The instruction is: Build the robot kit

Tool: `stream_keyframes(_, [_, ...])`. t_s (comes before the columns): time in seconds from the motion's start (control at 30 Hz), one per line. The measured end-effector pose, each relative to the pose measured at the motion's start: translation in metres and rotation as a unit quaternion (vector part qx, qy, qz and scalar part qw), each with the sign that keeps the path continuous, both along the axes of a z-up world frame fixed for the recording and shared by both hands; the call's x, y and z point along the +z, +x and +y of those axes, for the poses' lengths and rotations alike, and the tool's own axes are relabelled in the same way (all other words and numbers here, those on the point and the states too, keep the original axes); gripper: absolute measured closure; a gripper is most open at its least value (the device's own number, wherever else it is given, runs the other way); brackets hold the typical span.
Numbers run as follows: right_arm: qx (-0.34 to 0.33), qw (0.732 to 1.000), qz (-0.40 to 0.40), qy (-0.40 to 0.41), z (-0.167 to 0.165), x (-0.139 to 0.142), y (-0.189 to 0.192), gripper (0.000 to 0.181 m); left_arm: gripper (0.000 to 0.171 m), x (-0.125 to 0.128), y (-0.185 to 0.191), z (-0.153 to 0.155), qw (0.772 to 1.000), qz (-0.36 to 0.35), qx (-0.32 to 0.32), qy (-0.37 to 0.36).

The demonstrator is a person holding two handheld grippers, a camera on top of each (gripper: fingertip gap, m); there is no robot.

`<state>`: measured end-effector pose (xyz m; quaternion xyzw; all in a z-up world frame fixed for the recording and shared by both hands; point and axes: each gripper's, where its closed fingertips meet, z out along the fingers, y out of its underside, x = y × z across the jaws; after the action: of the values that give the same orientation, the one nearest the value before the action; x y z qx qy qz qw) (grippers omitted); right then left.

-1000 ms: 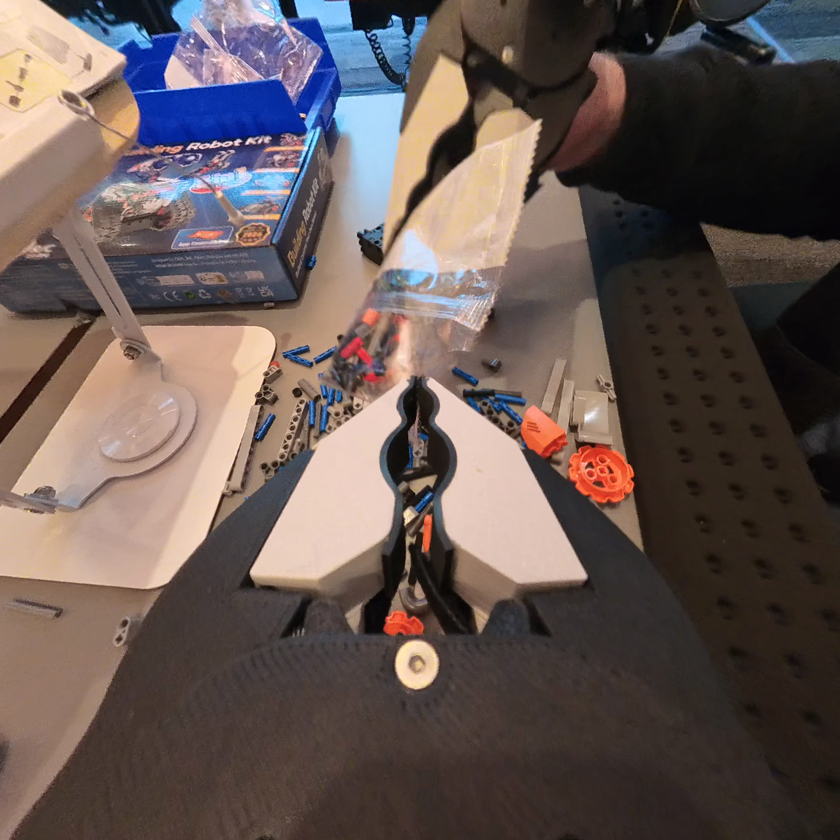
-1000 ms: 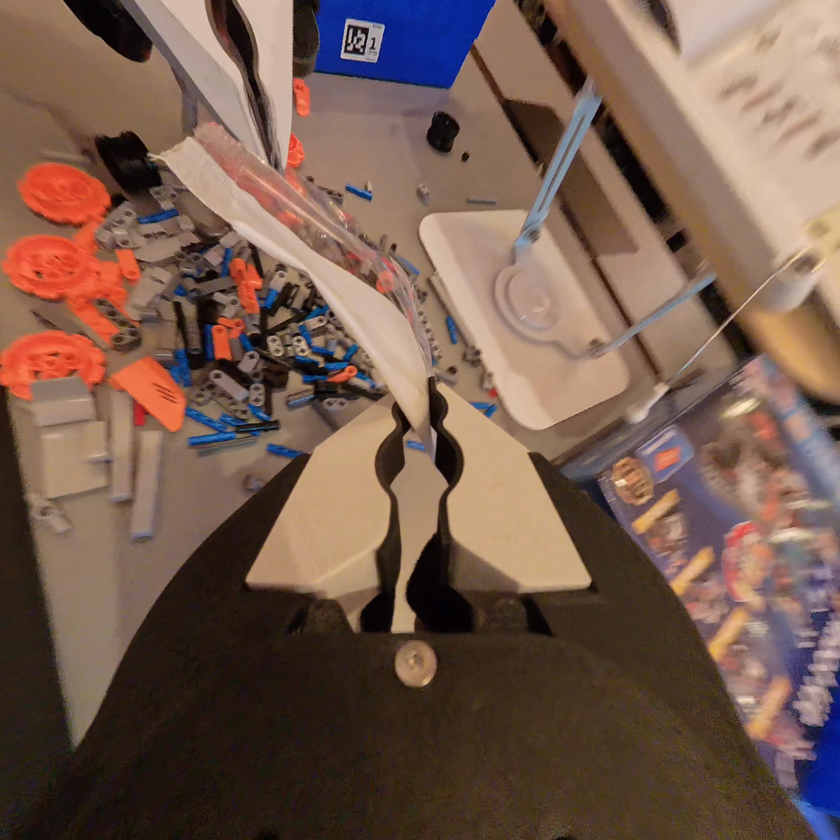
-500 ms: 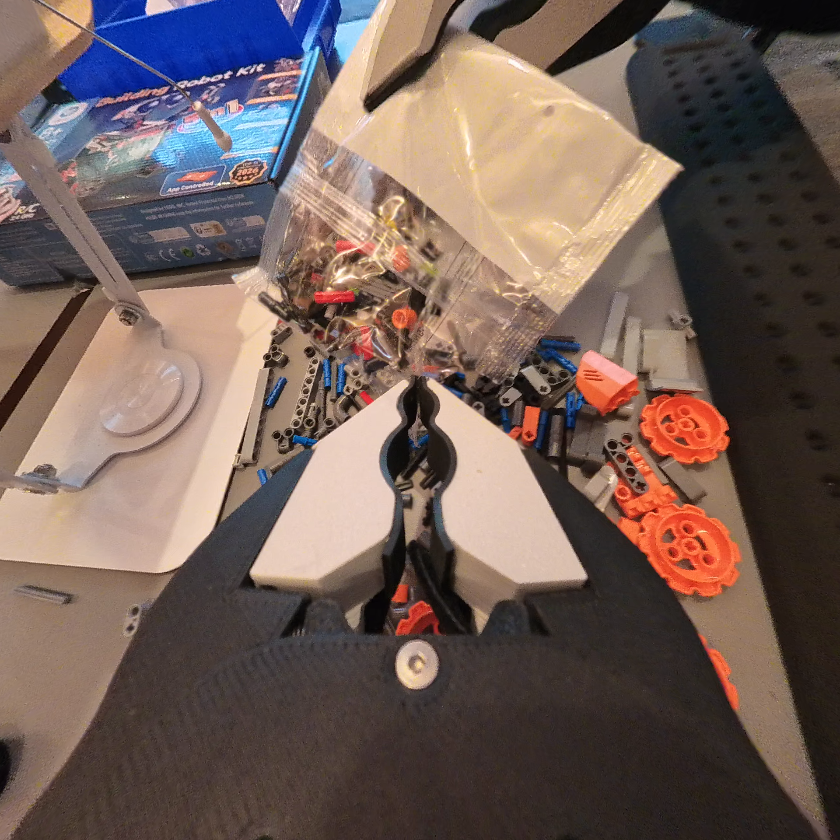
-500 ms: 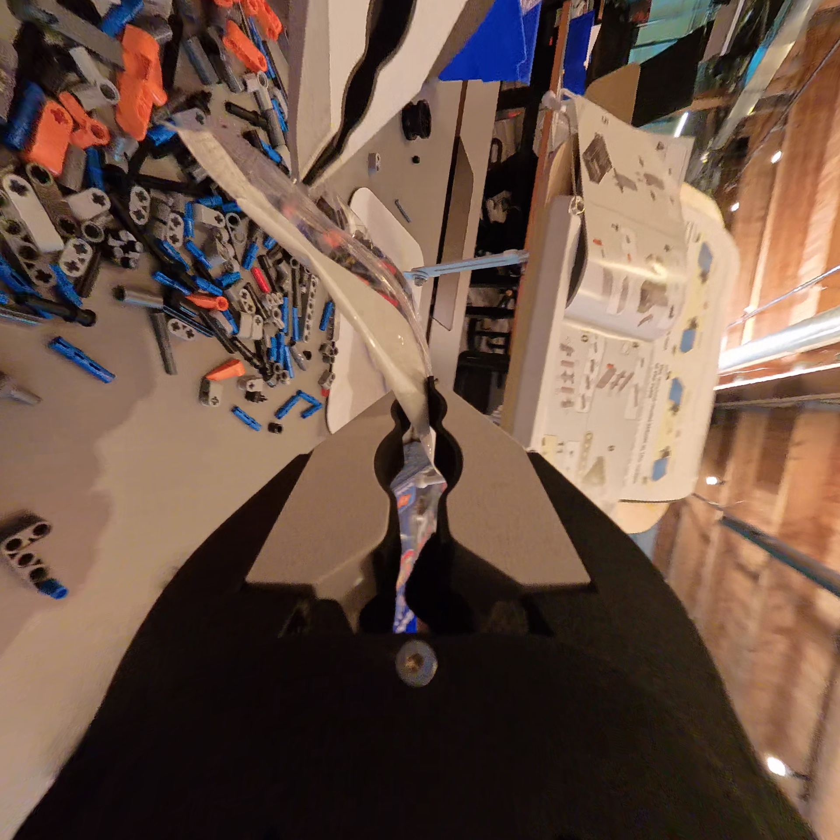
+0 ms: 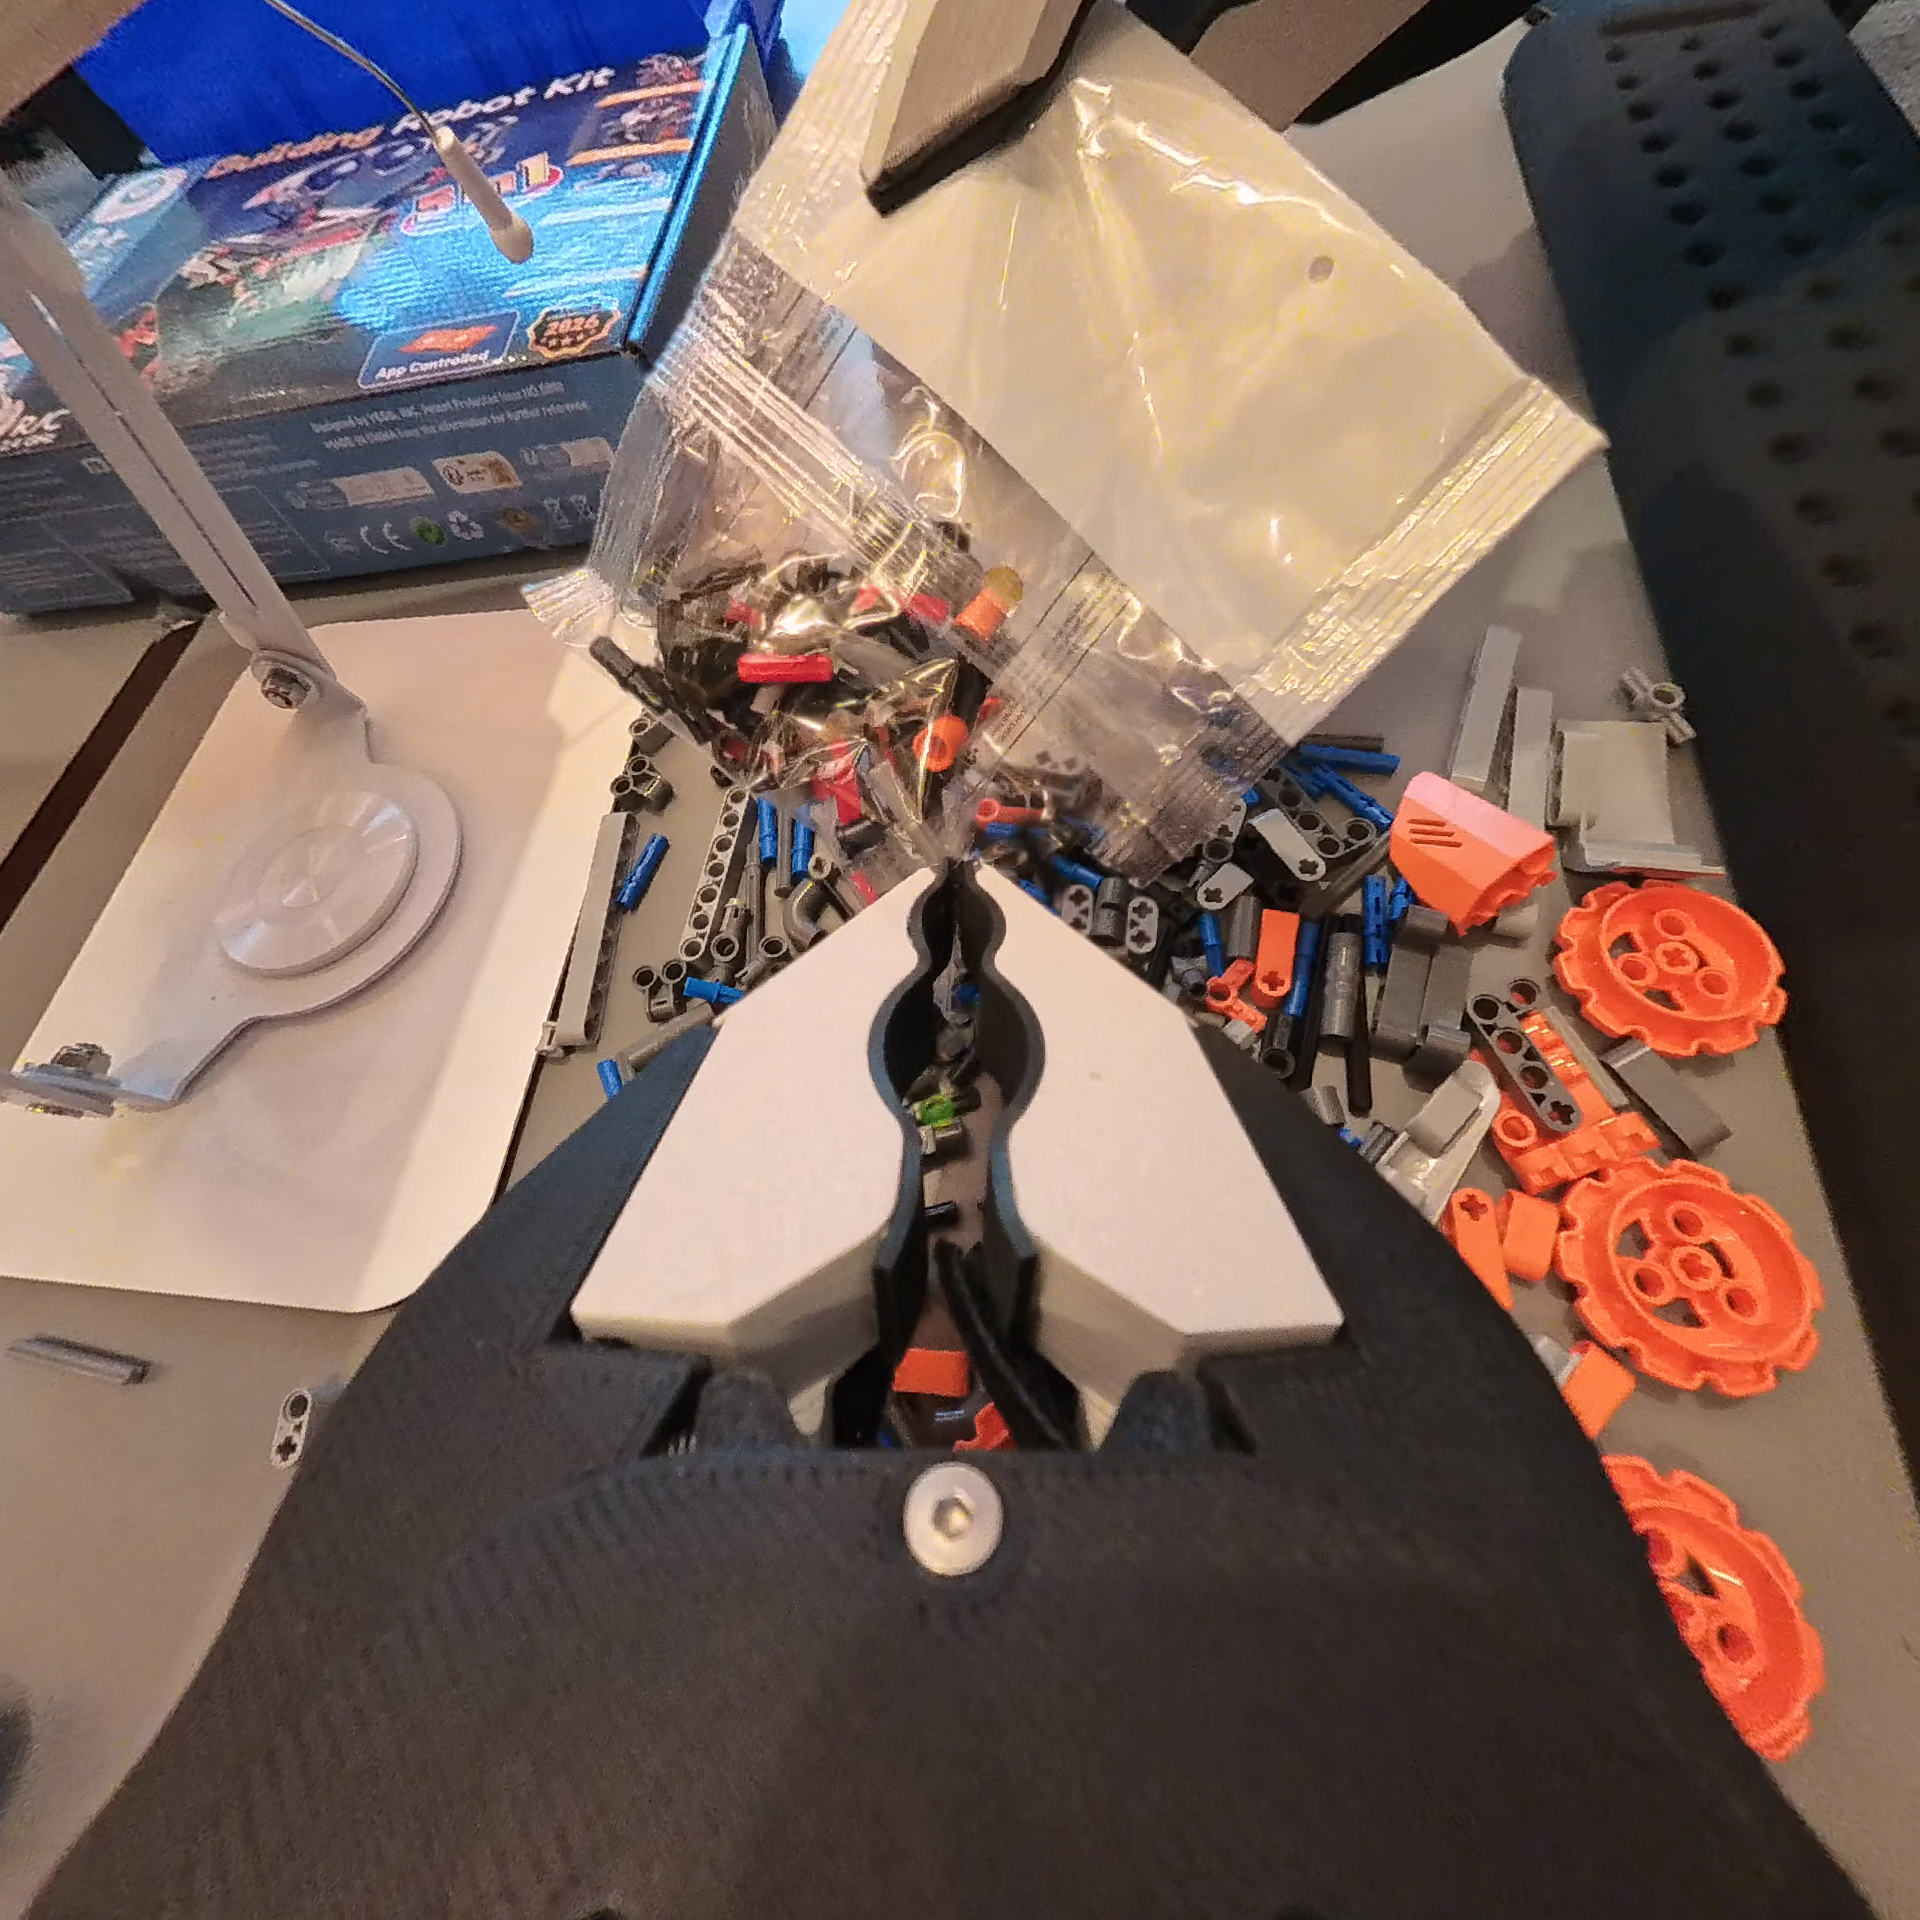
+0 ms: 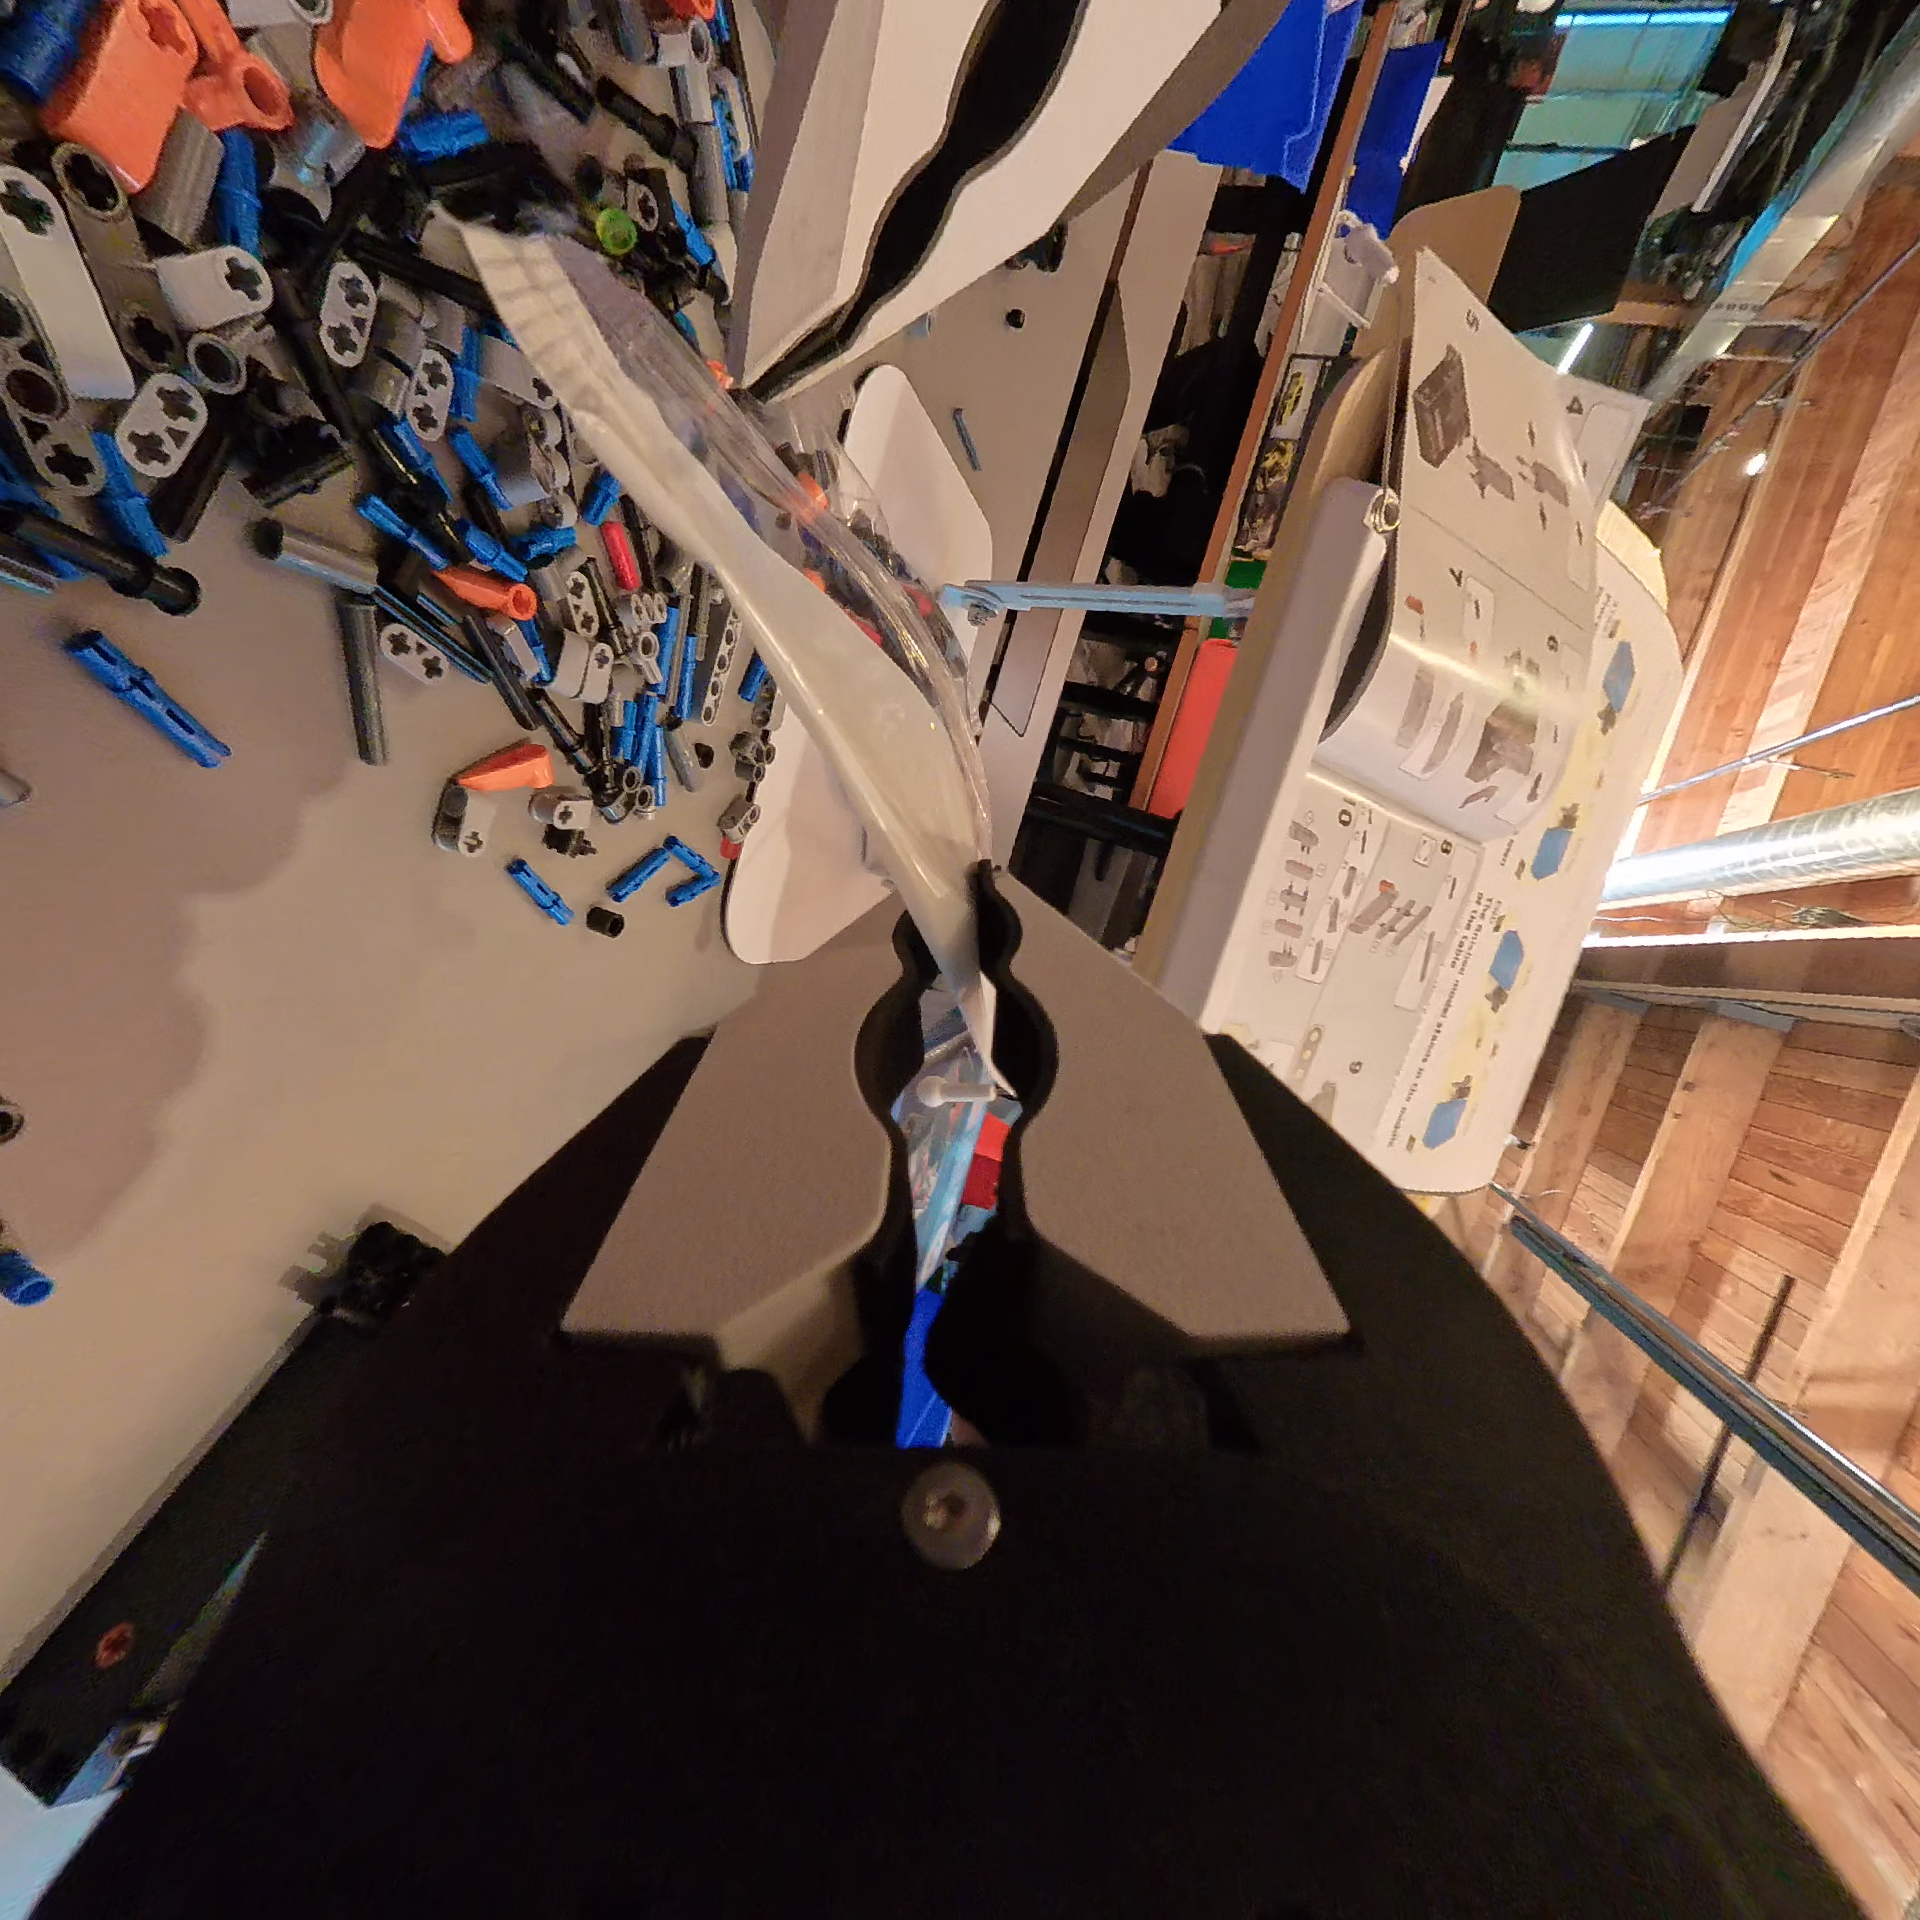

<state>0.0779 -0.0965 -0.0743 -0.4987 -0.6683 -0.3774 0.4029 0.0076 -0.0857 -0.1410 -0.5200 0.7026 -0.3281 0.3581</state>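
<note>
We hold the parts bag (image 5: 1049,488) slantwise above the loose parts pile (image 5: 1288,935), left claw (image 5: 951,878) clamped on its low corner, right claw (image 6: 982,883) on its top.

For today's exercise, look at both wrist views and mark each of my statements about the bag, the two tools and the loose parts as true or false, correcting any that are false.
1. Both tools grip one clear plastic bag. True: the left tool pinches its lower edge, the right tool its white upper part.
2. The bag is empty. False: small parts sit in its lower end.
3. Orange gear wheels lie on the grey table. True.
4. The blue kit box is inside the bag. False: it stands on the table behind it.
</note>
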Motion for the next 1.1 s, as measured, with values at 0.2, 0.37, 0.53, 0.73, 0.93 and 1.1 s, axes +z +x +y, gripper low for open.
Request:
stream_keyframes(0.2, [0.007, 1.000, -0.013, -0.007, 0.000, -0.002, -0.002, 0.177, 0.171, -0.004, 0.001, -0.002, 1.000, 0.002, -0.006, 0.000])
stream_keyframes(0.37, [0.014, 0.999, -0.036, -0.015, -0.001, 0.001, -0.009, 0.177, 0.171, -0.005, 0.001, -0.001, 1.000, 0.001, -0.006, -0.002])
stream_keyframes(0.53, [0.026, 0.998, -0.060, -0.024, 0.001, -0.001, -0.017, 0.177, 0.171, -0.013, 0.001, -0.001, 1.000, 0.013, -0.006, 0.006])
stream_keyframes(0.73, [0.026, 0.997, -0.048, -0.046, 0.000, -0.005, -0.017, 0.177, 0.171, -0.011, 0.000, 0.000, 1.000, 0.008, -0.003, 0.001])
stream_keyframes(0.93, [0.016, 0.997, -0.032, -0.062, 0.001, -0.010, -0.012, 0.177, 0.171, -0.010, 0.000, 0.000, 1.000, 0.006, -0.004, -0.003])
stream_keyframes(1.1, [0.012, 0.997, -0.026, -0.065, 0.000, -0.011, -0.009, 0.177, 0.171, -0.008, -0.001, 0.001, 1.000, 0.007, 0.000, -0.002])
